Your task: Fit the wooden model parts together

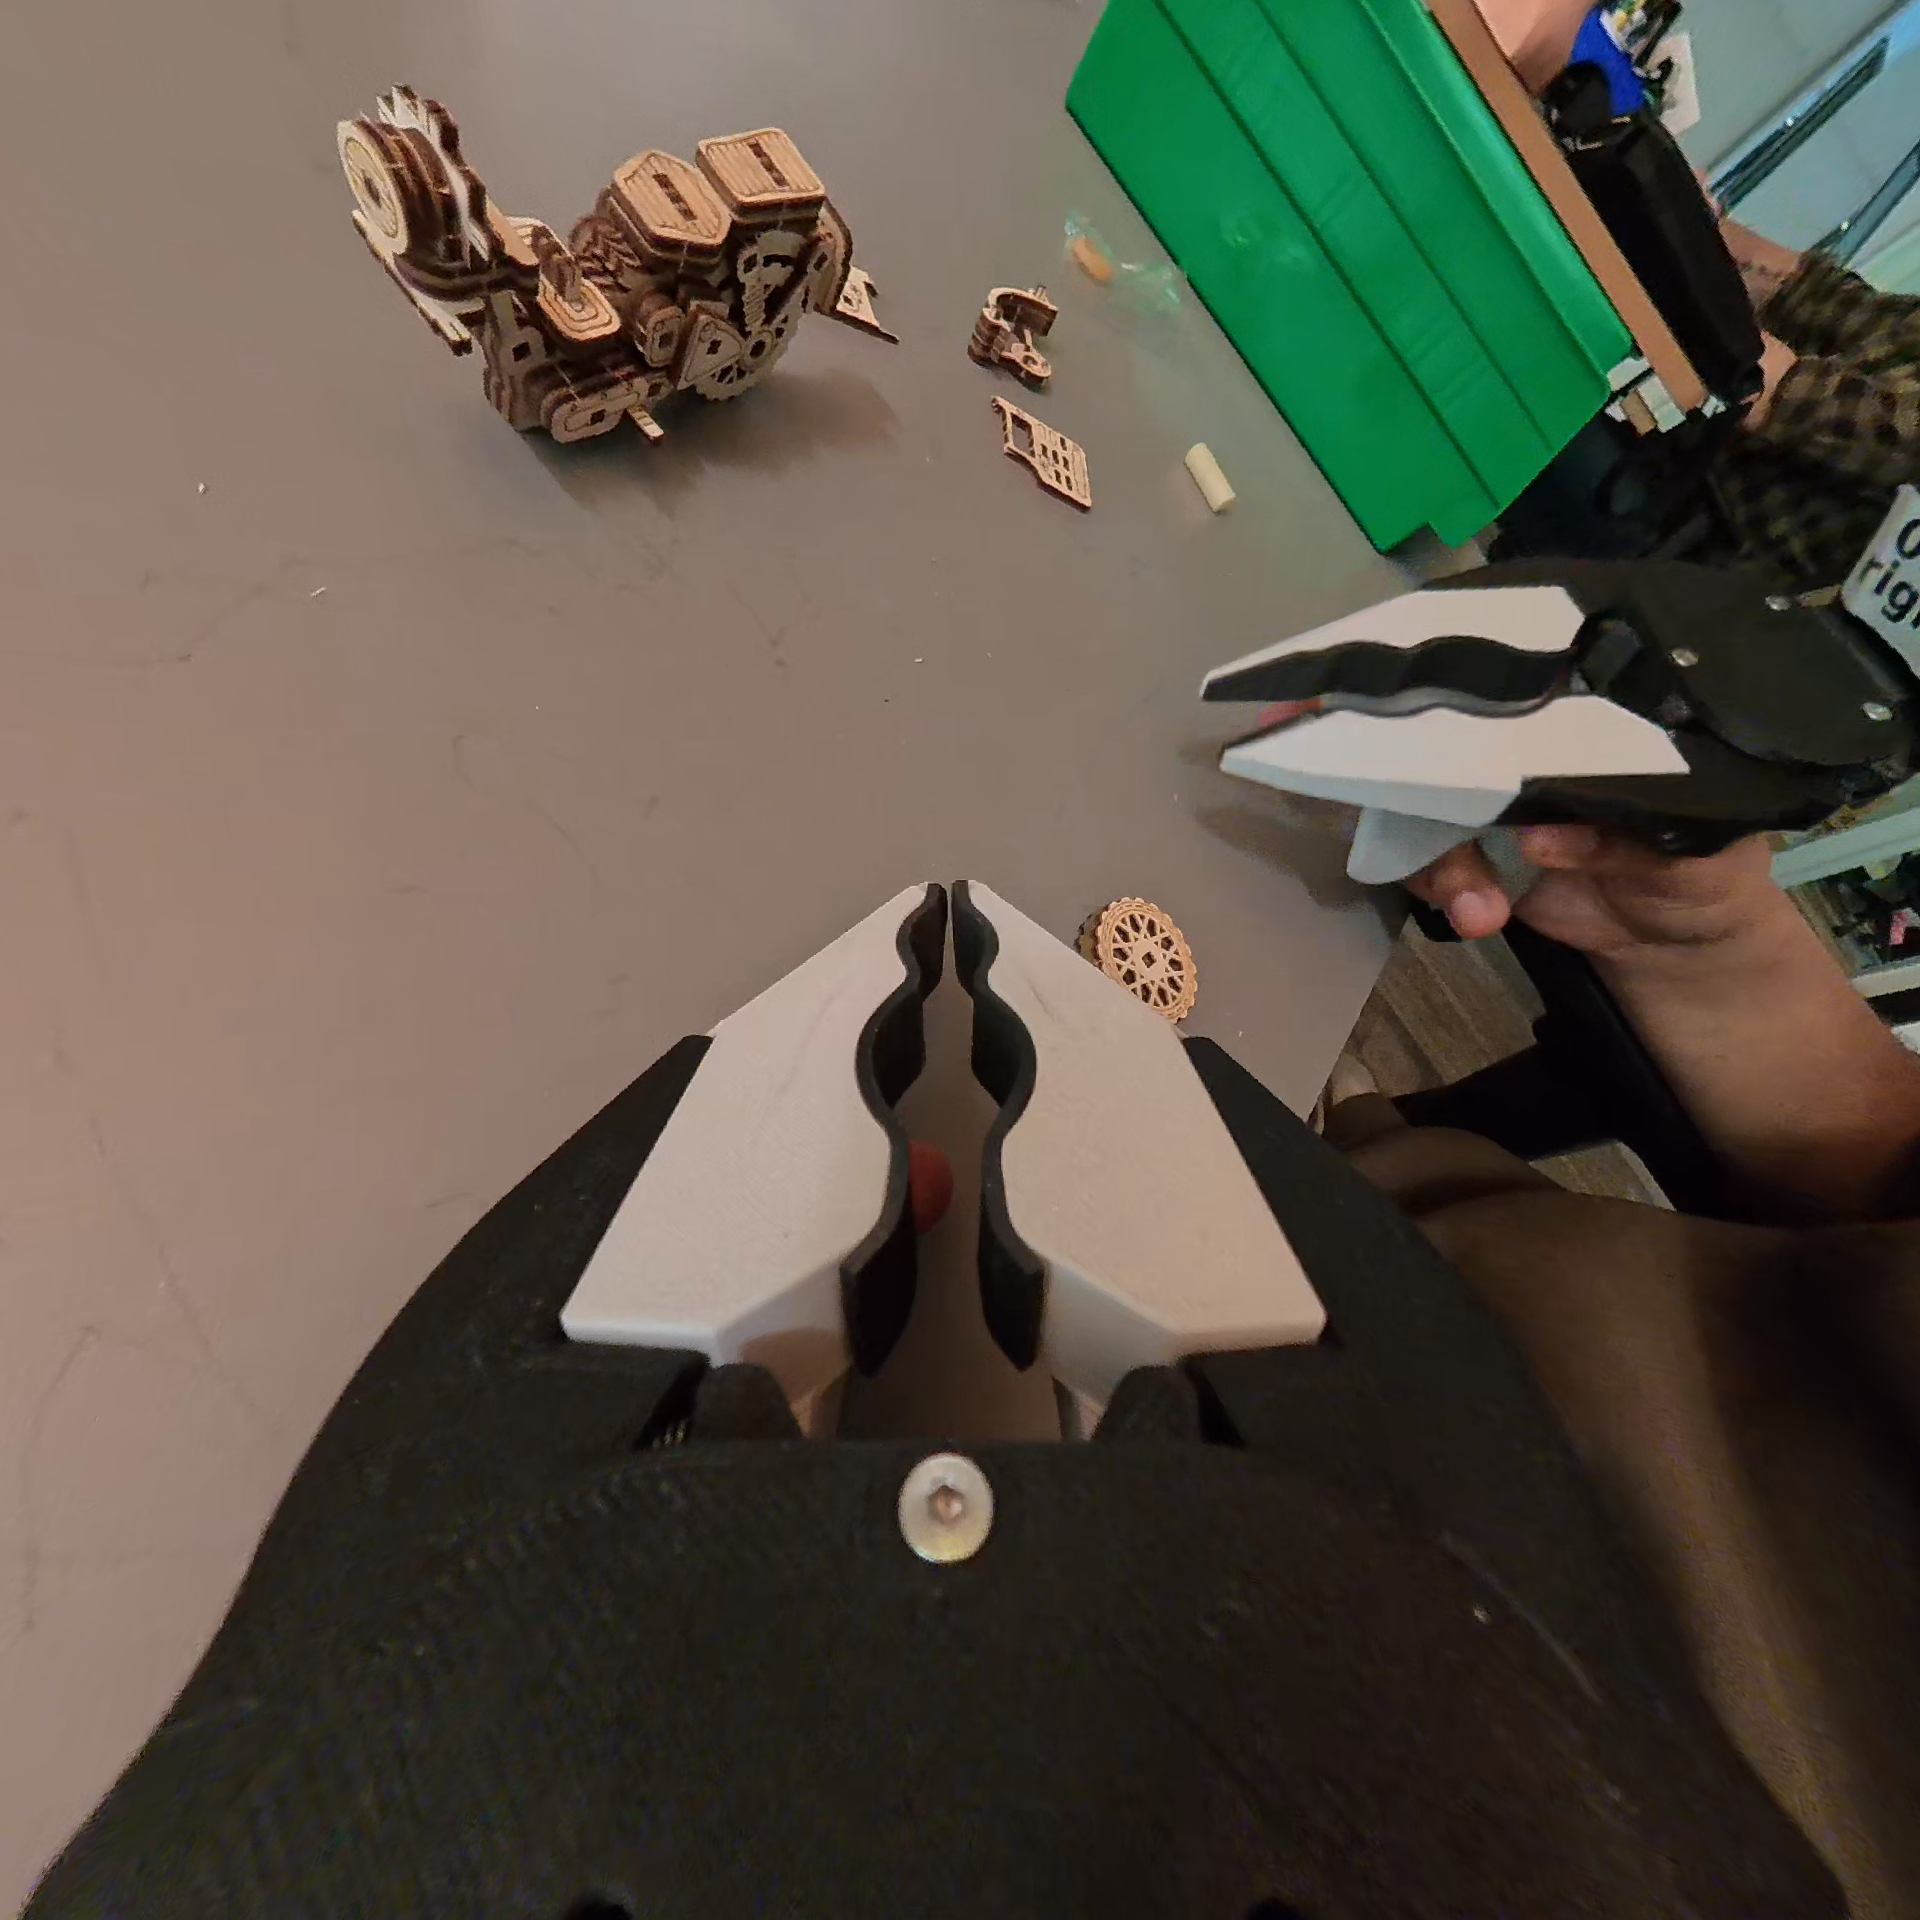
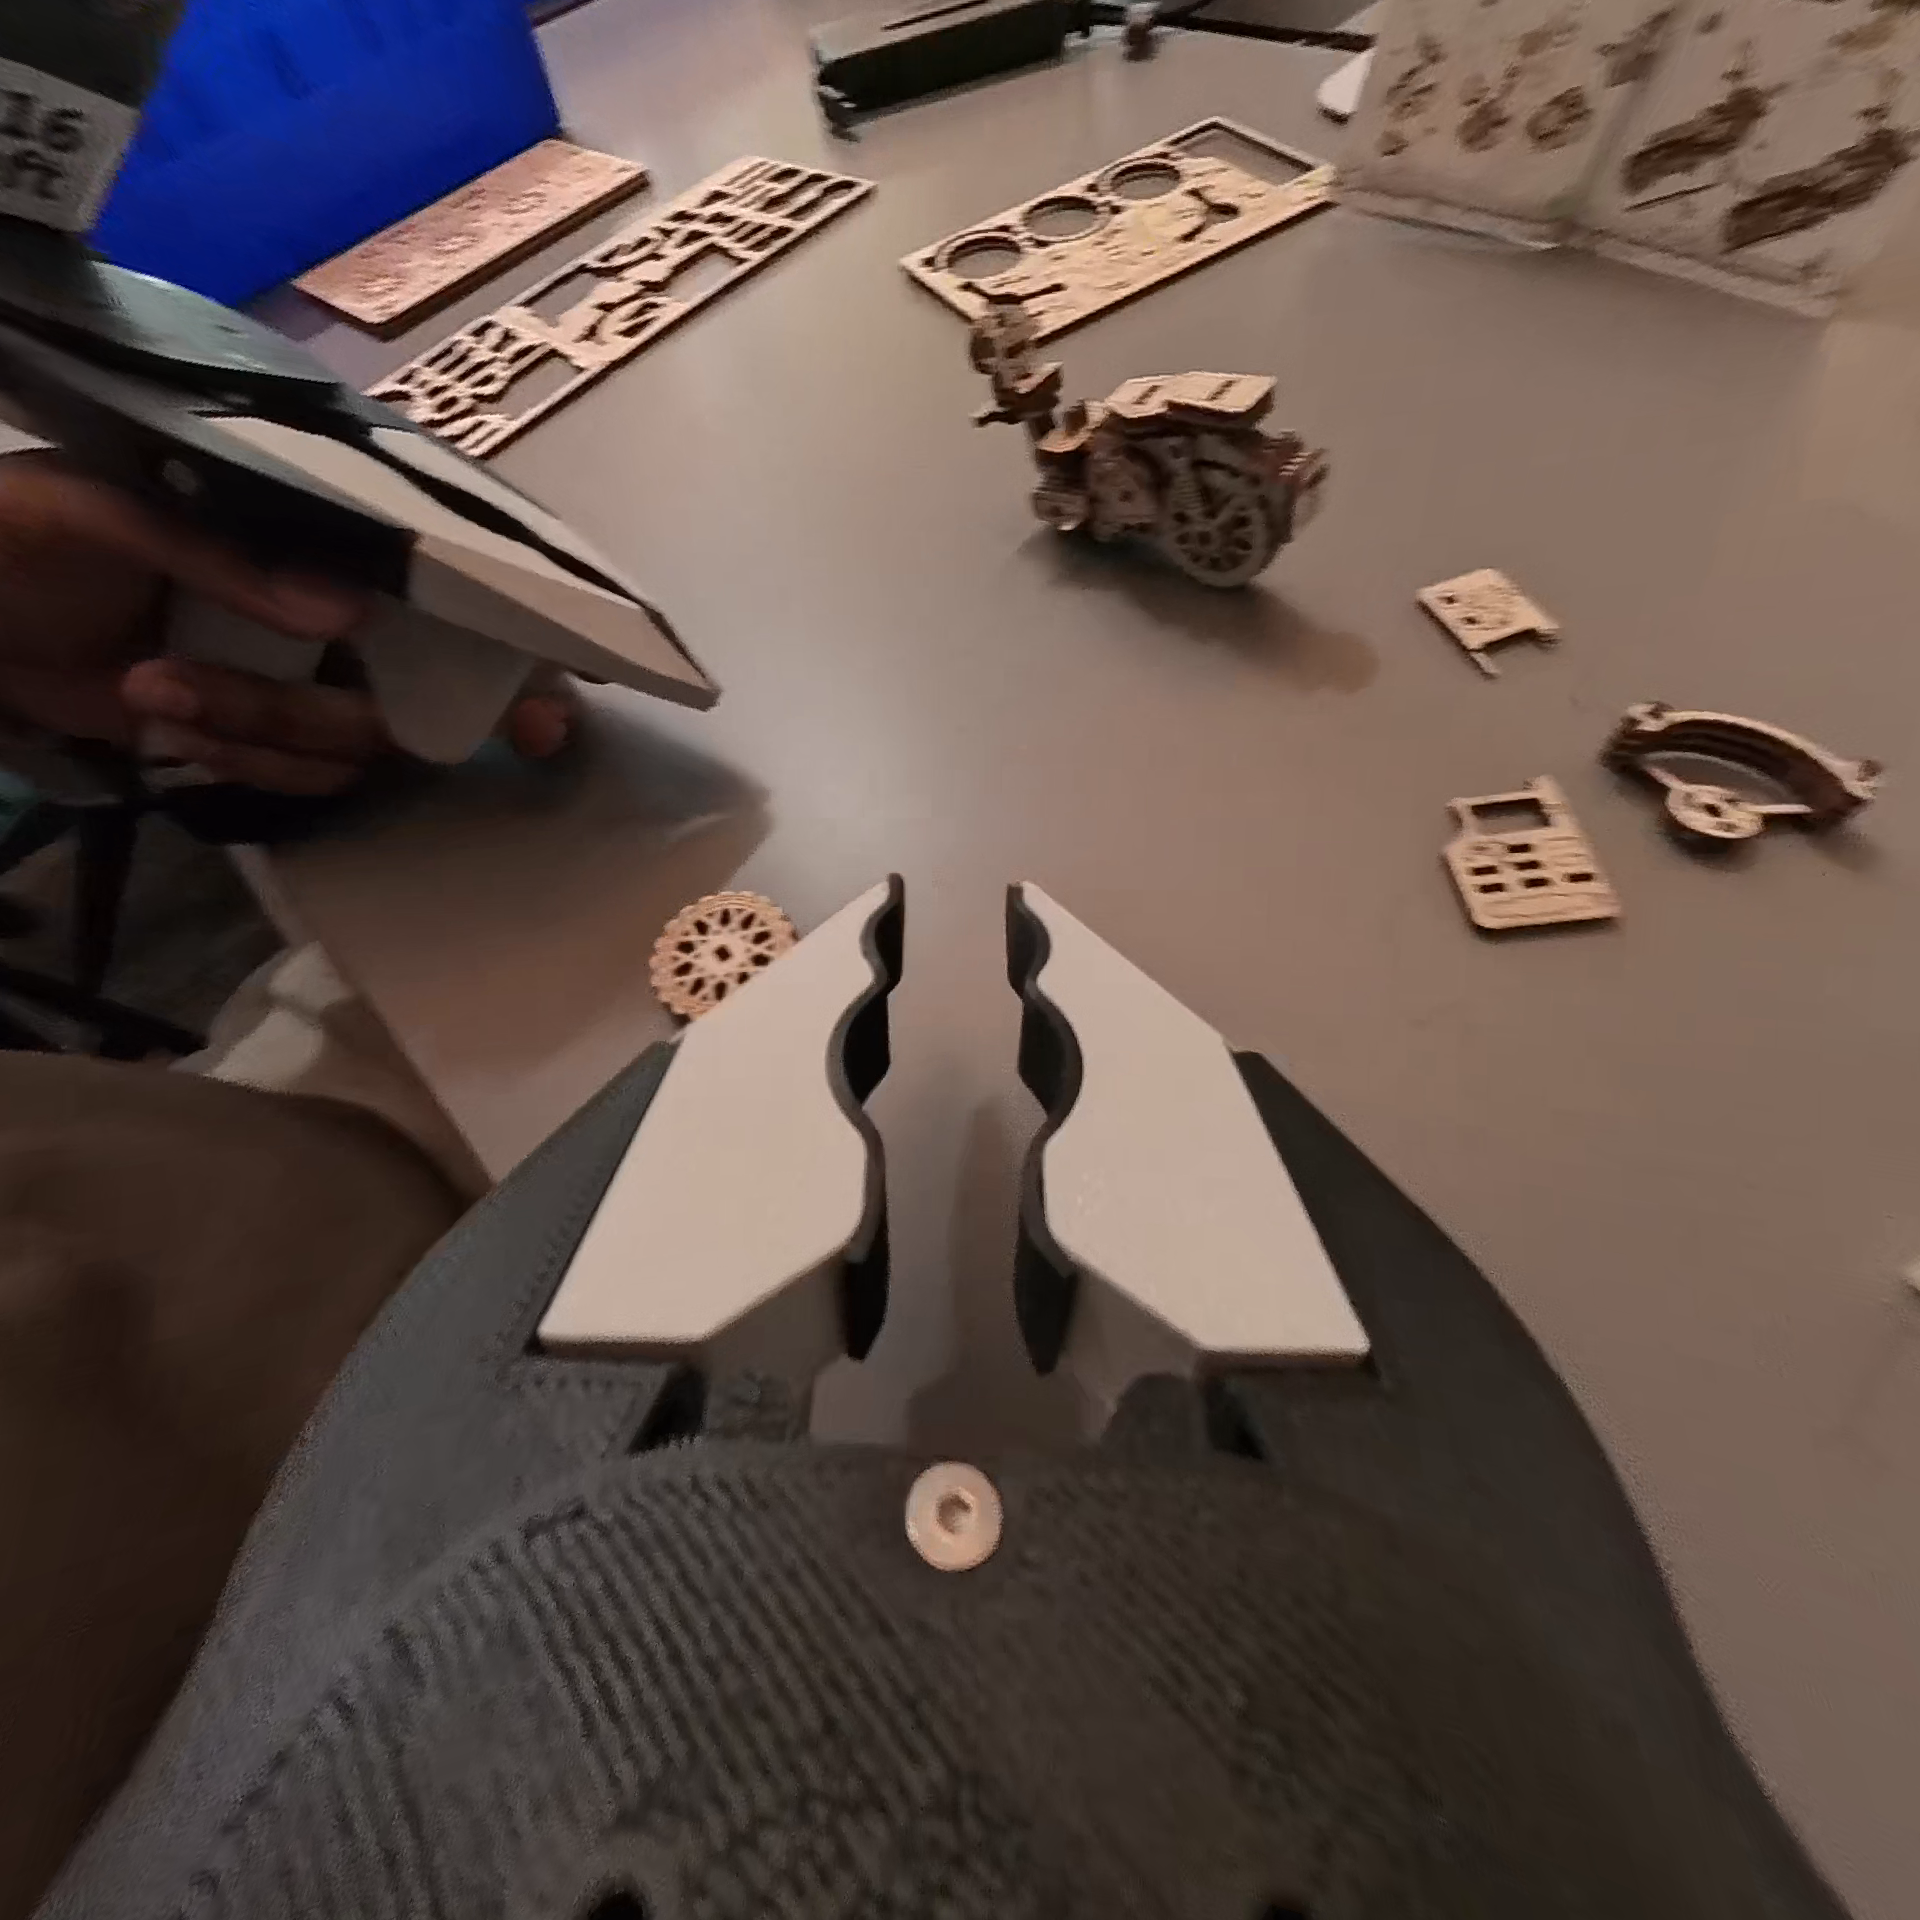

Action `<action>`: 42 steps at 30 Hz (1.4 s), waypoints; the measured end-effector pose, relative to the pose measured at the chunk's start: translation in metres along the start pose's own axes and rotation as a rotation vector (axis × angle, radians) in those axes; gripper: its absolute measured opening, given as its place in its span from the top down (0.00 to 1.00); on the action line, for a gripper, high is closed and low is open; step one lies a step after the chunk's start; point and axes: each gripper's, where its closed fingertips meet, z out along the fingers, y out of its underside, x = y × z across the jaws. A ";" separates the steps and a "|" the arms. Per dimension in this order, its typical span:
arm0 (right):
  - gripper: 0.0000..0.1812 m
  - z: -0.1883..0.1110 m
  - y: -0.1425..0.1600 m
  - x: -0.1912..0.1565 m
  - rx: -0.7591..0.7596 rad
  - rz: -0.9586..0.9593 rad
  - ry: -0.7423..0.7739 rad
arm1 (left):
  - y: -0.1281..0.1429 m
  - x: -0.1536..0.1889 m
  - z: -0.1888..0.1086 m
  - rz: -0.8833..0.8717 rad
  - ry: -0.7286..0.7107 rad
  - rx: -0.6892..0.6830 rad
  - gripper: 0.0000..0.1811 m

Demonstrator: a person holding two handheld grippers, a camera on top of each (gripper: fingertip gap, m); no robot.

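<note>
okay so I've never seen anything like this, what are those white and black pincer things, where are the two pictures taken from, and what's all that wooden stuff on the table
These are two handheld grippers, each squeezed by a person's hand, not a robot arm. Each picture comes from a camera mounted on one gripper, looking along its fingers. The left gripper is shut and holds nothing. The right gripper is open and also empty; the left camera sees it from the side.

On the grey table stands a half-built wooden motorcycle. Near the table's edge, beside both grippers, lies a small wooden wheel. Loose flat pieces, a curved fender piece and punched-out sheets lie around.
</note>
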 end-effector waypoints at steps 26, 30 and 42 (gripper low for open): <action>0.67 0.009 0.023 -0.049 -0.136 -0.078 -0.240 | 0.001 0.002 0.001 -0.045 0.057 -0.012 1.00; 0.67 0.008 0.022 -0.048 -0.129 -0.063 -0.241 | 0.001 0.002 0.001 -0.046 0.060 -0.012 1.00; 0.68 0.009 0.022 -0.047 -0.127 -0.079 -0.223 | 0.001 0.002 0.001 -0.045 0.060 -0.014 1.00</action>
